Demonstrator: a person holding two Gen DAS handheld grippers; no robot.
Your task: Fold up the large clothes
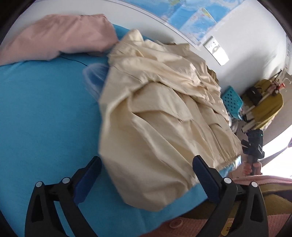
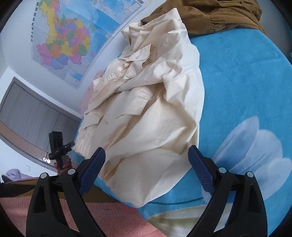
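Observation:
A cream jacket (image 1: 155,113) lies crumpled and partly folded on a blue blanket (image 1: 45,118). It also shows in the right wrist view (image 2: 146,113). My left gripper (image 1: 146,164) is open and empty, hovering above the jacket's near edge. My right gripper (image 2: 146,153) is open and empty over the jacket's near sleeve end. In the left wrist view the right gripper (image 1: 253,145) shows at the jacket's hem. In the right wrist view the left gripper (image 2: 58,145) shows near the hem, held by a hand.
A pink garment (image 1: 60,38) lies at the far end of the blanket. A brown garment (image 2: 209,14) lies beyond the jacket. A map (image 2: 63,36) hangs on the wall. A teal basket (image 1: 232,100) and a yellow bag (image 1: 268,102) stand beside the bed.

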